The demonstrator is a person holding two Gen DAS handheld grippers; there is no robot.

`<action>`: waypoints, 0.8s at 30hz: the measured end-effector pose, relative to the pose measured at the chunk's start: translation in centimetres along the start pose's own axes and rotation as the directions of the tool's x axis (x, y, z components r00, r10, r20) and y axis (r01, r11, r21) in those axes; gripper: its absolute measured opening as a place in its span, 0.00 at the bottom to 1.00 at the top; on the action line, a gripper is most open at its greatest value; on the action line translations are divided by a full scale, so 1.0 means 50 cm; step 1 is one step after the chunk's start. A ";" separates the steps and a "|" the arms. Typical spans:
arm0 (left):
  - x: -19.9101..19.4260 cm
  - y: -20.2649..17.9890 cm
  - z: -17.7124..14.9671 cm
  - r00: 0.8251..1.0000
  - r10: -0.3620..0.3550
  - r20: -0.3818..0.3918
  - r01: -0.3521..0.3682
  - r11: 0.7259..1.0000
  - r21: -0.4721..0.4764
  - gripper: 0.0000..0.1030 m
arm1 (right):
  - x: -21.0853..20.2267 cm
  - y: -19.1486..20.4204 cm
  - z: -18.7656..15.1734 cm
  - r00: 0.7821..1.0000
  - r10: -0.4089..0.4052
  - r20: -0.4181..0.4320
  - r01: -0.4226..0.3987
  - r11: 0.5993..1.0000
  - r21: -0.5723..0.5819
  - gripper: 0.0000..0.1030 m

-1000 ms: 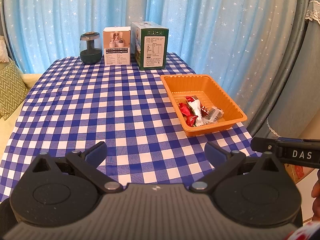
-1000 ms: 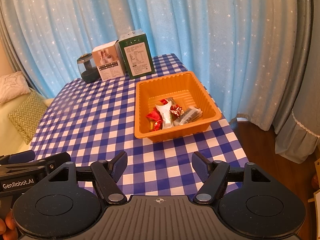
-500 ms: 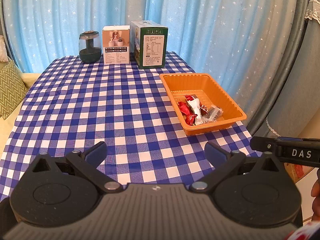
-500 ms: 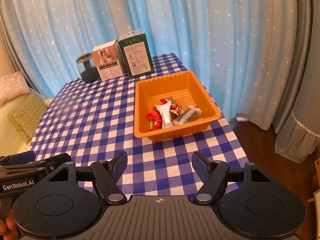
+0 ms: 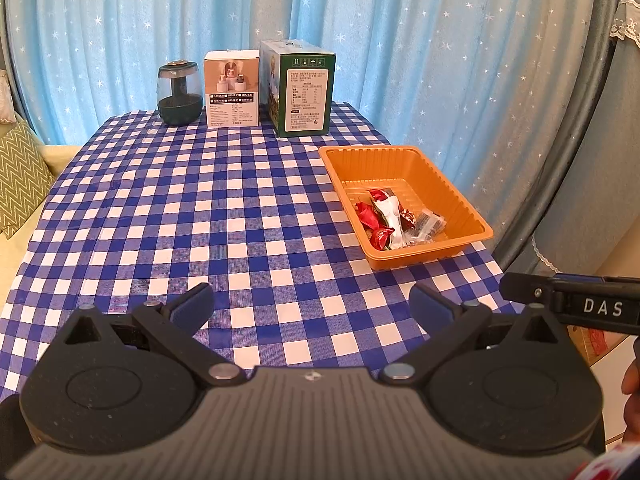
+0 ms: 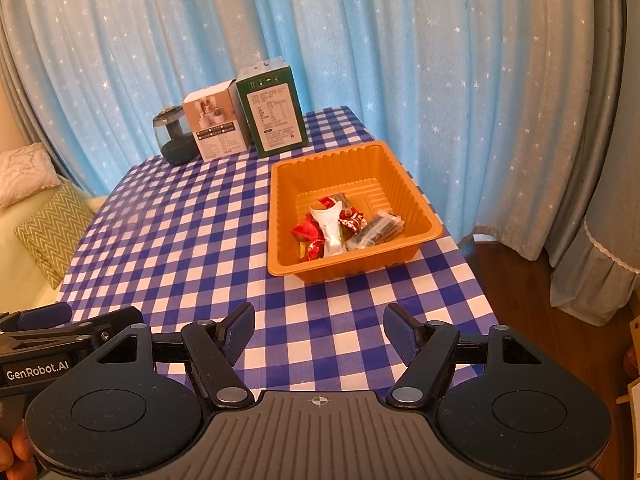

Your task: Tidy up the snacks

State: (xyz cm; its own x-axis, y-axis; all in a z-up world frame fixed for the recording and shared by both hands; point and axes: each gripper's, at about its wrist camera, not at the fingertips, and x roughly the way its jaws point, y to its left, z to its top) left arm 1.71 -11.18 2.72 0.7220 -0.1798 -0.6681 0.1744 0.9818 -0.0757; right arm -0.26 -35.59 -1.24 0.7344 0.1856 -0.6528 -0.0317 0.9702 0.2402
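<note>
An orange plastic tray [image 5: 452,196] [image 6: 416,200] sits at the right side of the blue-checked table. Several wrapped snacks [image 5: 394,220] [image 6: 344,226], red, white and clear, lie piled inside it. My left gripper [image 5: 311,306] is open and empty above the table's near edge, left of the tray. My right gripper [image 6: 319,332] is open and empty above the near edge, just in front of the tray. Each gripper's body shows at the edge of the other's view.
At the table's far edge stand a dark glass jar [image 5: 179,94] [image 6: 172,138], a white box [image 5: 231,88] [image 6: 214,122] and a green box [image 5: 302,88] [image 6: 272,110]. Blue star curtains hang behind. A sofa with a zigzag cushion [image 6: 52,232] is left; wooden floor lies right.
Both grippers have drawn back slightly from the table; the tray and boxes look a little farther. Both stay open and empty.
</note>
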 end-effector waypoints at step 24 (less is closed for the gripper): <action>0.006 -0.013 -0.012 1.000 -0.003 0.012 0.003 1.000 0.006 1.00 | 0.000 -0.002 -0.001 1.000 0.001 -0.002 -0.001 1.000 0.002 0.69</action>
State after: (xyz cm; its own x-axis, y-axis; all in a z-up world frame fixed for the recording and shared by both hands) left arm 1.42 -11.85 2.12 0.7295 -0.1835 -0.6589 0.1808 0.9808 -0.0730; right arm -0.31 -35.68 -1.30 0.7328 0.1872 -0.6542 -0.0313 0.9697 0.2424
